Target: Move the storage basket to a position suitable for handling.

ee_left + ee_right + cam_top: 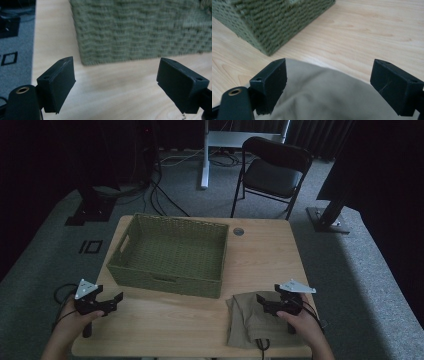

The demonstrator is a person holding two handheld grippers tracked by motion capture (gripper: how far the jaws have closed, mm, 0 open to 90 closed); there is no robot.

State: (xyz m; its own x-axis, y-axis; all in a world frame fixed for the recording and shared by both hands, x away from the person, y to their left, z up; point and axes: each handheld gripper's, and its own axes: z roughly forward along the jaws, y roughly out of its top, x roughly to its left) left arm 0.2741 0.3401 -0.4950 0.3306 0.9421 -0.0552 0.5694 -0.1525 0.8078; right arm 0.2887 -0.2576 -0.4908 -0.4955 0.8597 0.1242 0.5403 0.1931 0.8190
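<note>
- Overhead, in the high view, a wooden desk (190, 325) carries a green woven basket (172, 252) toward its far left part and a folded beige cloth (247, 320) at its near right corner. The cloth lies flat, just beside the basket's near right corner but apart from it, which looks like a short carry if the cloth is meant for the basket. The left gripper (117, 301) hovers at the near left edge, jaws apart and holding nothing, pointing right along the basket's near wall; I judge it is simply waiting. The right gripper (260, 301) sits over the cloth's right half, jaws apart, aimed left across the fabric. Beyond the desk stand a chair (272, 172) and cables on the grey floor.
- In the left gripper view, the two black jaws stand wide apart with bare desk (112, 85) between them. The basket (140, 30) wall rises just ahead, blurred; nothing is gripped.
- In the right gripper view, the jaws again stand wide apart, and the cloth (324, 97) spreads between and under them, its rounded edge reaching toward the basket (274, 22) corner at upper left. The jaws straddle the fabric without pinching it, so the grasp seems not yet made; whether the tips touch the cloth I cannot tell.
</note>
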